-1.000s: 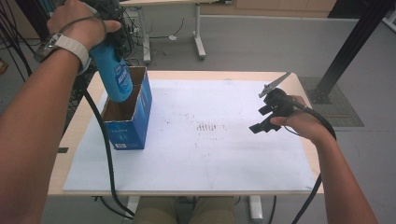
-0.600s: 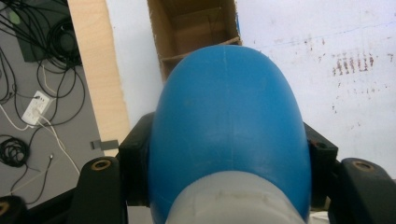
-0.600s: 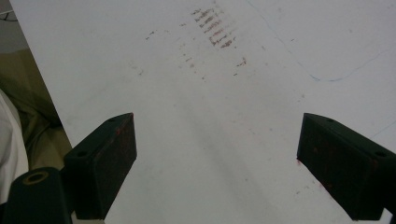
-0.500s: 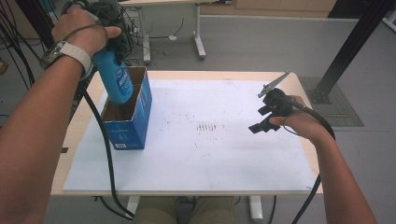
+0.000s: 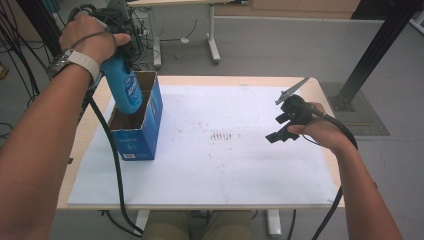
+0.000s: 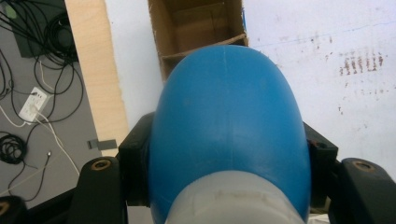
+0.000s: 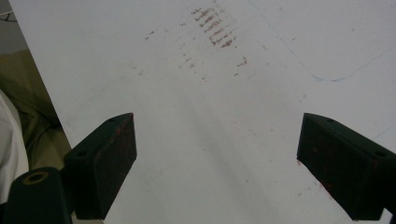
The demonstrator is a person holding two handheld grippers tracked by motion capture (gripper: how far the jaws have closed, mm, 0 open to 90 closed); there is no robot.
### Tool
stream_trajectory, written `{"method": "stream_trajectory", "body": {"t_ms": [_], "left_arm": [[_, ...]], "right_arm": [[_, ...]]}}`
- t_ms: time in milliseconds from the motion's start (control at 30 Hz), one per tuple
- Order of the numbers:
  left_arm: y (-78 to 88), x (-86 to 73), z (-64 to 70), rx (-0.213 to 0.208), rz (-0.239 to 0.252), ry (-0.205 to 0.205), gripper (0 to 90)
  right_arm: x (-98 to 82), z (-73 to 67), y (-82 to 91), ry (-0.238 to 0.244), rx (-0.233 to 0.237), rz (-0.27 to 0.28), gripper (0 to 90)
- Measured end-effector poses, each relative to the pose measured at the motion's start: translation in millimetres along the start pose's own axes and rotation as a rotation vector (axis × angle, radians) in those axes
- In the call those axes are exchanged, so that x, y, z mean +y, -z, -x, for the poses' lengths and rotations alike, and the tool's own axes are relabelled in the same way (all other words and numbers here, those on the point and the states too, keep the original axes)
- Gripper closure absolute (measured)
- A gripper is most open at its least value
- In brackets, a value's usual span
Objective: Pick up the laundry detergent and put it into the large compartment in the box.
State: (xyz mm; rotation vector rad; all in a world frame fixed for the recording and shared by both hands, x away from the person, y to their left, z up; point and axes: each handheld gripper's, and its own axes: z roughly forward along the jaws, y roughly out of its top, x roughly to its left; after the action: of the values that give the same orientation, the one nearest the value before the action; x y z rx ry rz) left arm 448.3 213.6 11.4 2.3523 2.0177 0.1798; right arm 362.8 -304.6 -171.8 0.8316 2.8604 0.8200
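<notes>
High view: left tongs (image 5: 120,75) clamped on bottle (image 5: 124,90), tipped halfway into box (image 5: 145,131); not yet dropped. Right tongs (image 5: 278,131) apart, idle over bench (image 5: 210,165).

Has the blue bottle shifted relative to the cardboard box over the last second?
No. The blue bottle, clamped in the left tongs, sits tilted over the same back end of the cardboard box as before.
</notes>
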Motion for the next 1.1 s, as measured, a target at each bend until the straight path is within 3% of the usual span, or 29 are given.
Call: {"method": "stream_trajectory", "body": {"t_ms": [1100], "left_arm": [[-42.1,4.6,-1.3,0.003,-0.023,-0.002,37.4]], "right_arm": [[-1.8,2.5,-4.8,-0.012,0.007,-0.009,12.0]]}}
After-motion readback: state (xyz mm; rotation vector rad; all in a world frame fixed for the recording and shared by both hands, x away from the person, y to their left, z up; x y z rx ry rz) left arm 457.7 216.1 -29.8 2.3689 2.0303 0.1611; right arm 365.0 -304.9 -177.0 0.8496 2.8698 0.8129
